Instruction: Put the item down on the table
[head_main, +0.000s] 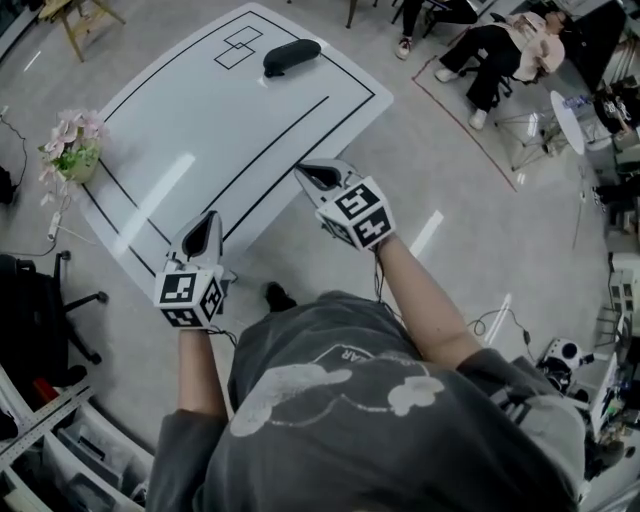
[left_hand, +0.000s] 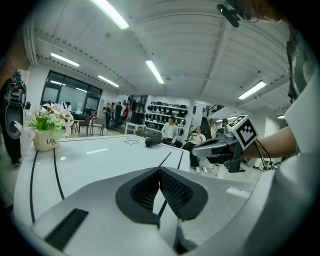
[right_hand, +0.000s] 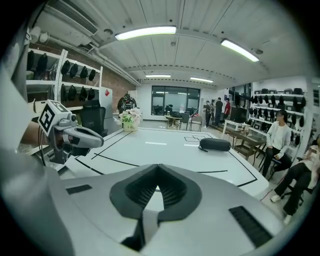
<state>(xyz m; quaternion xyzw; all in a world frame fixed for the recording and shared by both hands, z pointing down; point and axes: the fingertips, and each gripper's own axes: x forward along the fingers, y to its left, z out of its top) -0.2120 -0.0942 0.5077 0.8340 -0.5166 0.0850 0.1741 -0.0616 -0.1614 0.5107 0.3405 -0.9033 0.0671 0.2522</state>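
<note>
1. Head view: the white table ran off at a slant, black lines tracing its border. The left gripper pointed at the near edge and the right gripper at the near right edge, with open floor around both. The black case lay on the table's far end beside two outlined boxes, well apart from both grippers. A flower pot sat at the left edge.
2. Left gripper view: the jaws were clenched together, with nothing between them. Broad white tabletop stretched ahead to the case far off. The pot at the left read "Life".
3. Right gripper view: the jaws were pressed together, empty. The case lay ahead and to the right, near the far right edge, well apart from the gripper.
</note>
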